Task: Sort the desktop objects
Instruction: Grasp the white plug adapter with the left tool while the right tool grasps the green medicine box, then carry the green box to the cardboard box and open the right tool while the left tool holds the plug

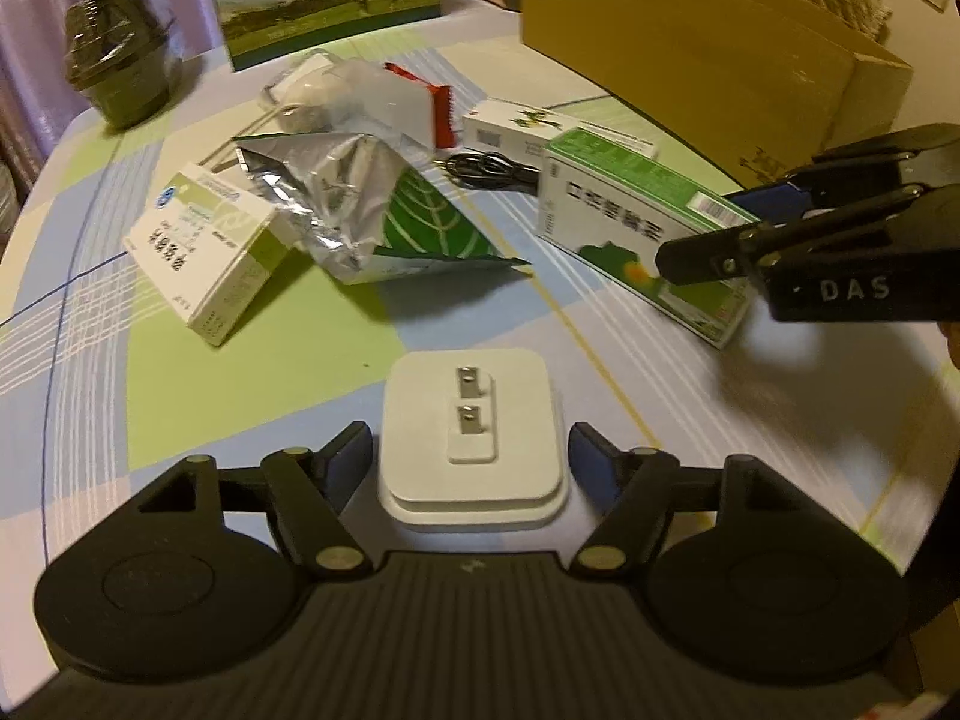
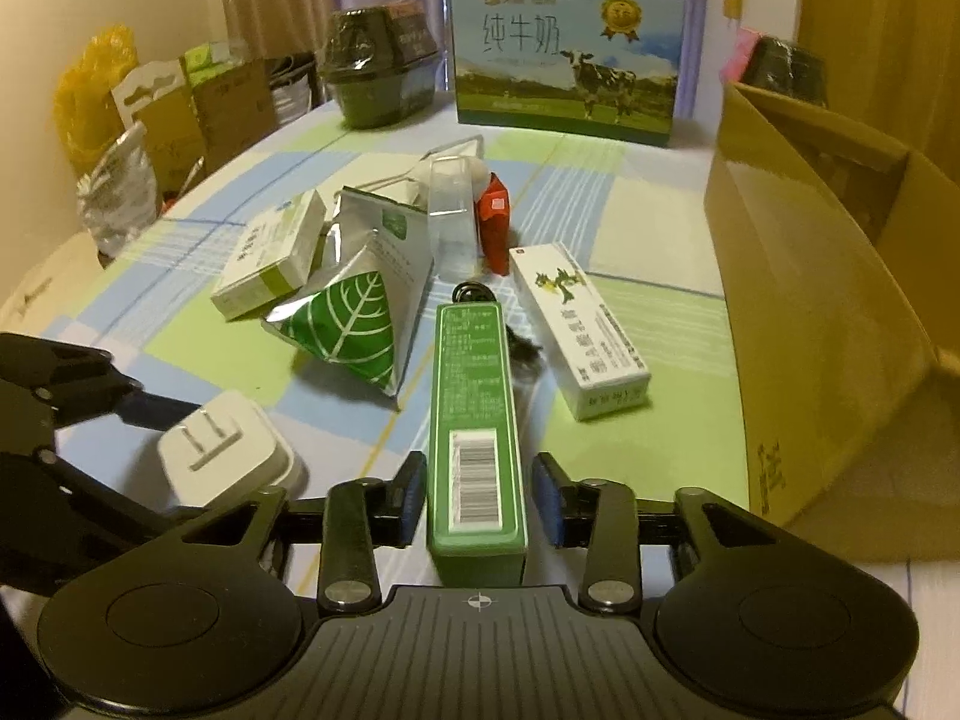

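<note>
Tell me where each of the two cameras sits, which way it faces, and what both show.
Left wrist: sits on the left tool, looking forward across the table; its fingers flank the white charger with gaps either side. The right tool reaches in at the right edge.
Right wrist: sits on the right tool, facing the milk carton at the table's far end; its fingers flank the green box. The left tool enters at left.
Shared: charger, green box, leaf-print foil bag, cardboard box.
</note>
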`<state>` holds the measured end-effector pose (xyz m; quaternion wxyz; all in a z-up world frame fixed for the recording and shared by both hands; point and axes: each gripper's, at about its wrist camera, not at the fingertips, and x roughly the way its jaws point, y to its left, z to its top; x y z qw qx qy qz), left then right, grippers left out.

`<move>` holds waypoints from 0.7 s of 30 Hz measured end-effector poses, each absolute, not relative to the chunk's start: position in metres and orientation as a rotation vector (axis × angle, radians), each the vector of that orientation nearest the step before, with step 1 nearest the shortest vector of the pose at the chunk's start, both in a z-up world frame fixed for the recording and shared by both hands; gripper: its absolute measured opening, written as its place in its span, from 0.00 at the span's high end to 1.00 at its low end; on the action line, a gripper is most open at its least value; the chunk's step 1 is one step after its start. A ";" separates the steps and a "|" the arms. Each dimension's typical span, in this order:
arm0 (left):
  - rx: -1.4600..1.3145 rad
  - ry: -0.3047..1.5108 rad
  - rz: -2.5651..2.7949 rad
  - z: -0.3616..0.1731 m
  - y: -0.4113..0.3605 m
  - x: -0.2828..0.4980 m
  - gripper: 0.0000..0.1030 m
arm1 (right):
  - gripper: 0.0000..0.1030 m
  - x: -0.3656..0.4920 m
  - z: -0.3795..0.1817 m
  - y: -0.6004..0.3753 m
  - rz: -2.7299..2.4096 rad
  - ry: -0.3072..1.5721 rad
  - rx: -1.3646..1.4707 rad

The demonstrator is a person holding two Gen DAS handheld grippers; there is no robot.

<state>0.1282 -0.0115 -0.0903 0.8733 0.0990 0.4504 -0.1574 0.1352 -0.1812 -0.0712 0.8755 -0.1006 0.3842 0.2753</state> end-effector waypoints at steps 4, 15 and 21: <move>0.191 0.943 -0.333 -0.090 -0.011 0.130 0.41 | 0.61 0.144 -0.077 -0.172 0.567 0.809 -0.248; 0.175 0.935 -0.321 -0.086 -0.020 0.119 0.41 | 0.73 0.150 -0.082 -0.165 0.547 0.843 -0.247; 0.152 0.921 -0.315 -0.074 -0.022 0.108 0.42 | 0.73 0.129 -0.065 -0.182 0.530 0.825 -0.191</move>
